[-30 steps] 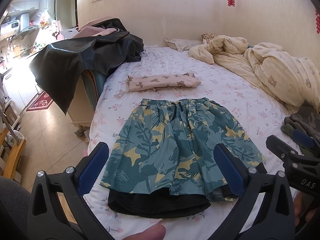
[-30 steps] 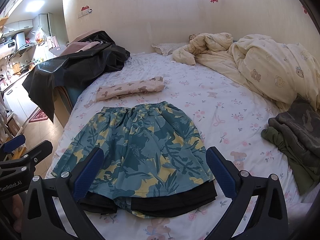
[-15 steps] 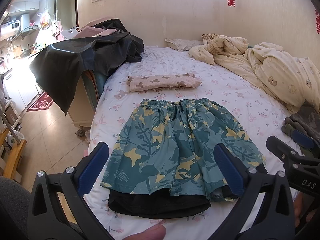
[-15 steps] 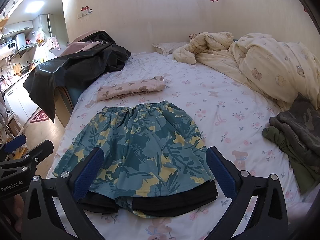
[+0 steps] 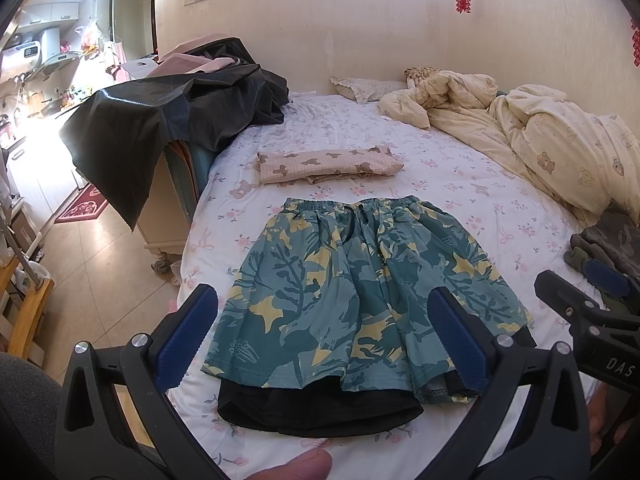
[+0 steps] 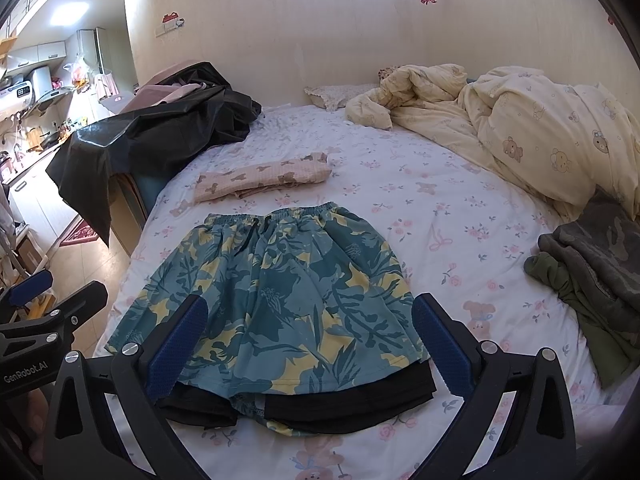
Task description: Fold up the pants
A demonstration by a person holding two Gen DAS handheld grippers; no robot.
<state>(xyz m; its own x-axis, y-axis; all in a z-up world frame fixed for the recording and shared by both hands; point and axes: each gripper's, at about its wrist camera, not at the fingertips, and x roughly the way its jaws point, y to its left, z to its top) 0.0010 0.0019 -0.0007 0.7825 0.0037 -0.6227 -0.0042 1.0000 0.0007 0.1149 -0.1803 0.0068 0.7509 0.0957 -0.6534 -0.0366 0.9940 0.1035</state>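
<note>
Left gripper (image 5: 320,340): jaws spread wide, nothing between the blue pads; it hovers above the near hem of the shorts.
Right gripper (image 6: 310,340): jaws likewise spread wide and empty, above the same near hem, just beside the left one.
Thumb (image 5: 302,466): a fingertip shows at the bottom edge of the left wrist view.
Shorts (image 5: 360,288): teal with a yellow and dark leaf print, lying flat and unfolded on the bed, waistband away from the cameras, leg openings toward them.
Black lining (image 5: 316,410): sticks out past the near hem of both legs.
Bed sheet (image 6: 460,216): white with small pink flowers and bears, under the shorts.
Green-grey garment (image 6: 592,280): crumpled heap near the right edge of the bed, apart from the shorts.
Pink bear-print cloth (image 5: 328,164): folded into a long strip, just beyond the waistband, not touching it.
Cream quilt (image 6: 540,132): bunched along the far right side.
Pillow (image 5: 364,86): against the wall at the far end.
Black sheet (image 5: 168,116): draped over furniture beside the bed on the left.
</note>
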